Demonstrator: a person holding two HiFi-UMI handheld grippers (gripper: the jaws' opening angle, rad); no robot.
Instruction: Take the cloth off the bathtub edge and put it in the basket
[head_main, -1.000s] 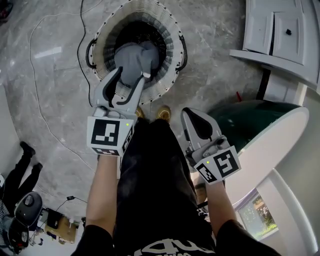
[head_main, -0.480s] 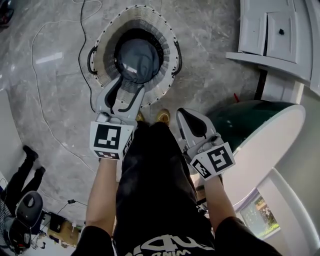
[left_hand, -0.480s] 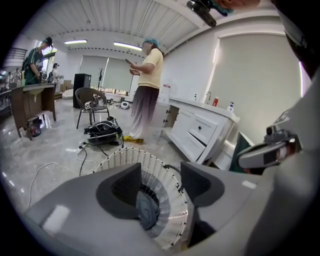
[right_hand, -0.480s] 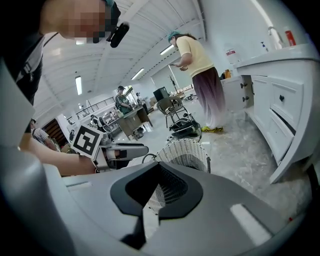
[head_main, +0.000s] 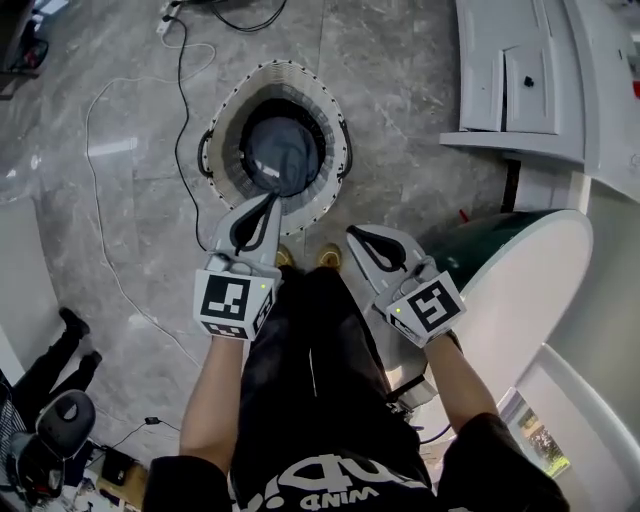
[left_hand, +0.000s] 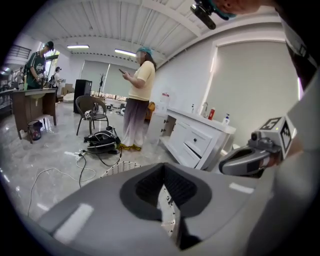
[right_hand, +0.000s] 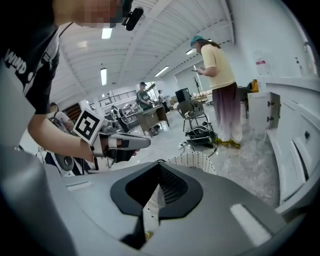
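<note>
**A:** There it is: the cloth (head_main: 281, 158) is in the basket (head_main: 222, 170), a grey heap sunk into the dark well of that white woven tub standing on the marble floor (head_main: 410, 150).

**B:** And look at the left gripper (head_main: 271, 199), tips hanging right over the basket's near rim. The jaws are clenched together with nothing pinched between them.

**A:** Its own view backs that up. The pads meet, and just a sliver of white weave shows past them.

**B:** The cloth lies loose in there, free of both grippers.

**A:** How about the right gripper (head_main: 352, 234)?

**B:** It's held off to the side in front of the person's legs, clear of the basket and near the bathtub (head_main: 545, 262). Those jaws are pressed shut too, and they're empty.

**A:** That's the bathtub at the right, with a white rim and a dark green inside. It sits well apart from the cloth.

**B:** The toes of the person's yellow shoes (head_main: 328, 256) peek out just short of the basket.

**A:** There's a white cabinet (head_main: 505, 75) beyond the tub. In the gripper views, another person in a yellow top (left_hand: 141, 85) stands farther off across the room.
</note>
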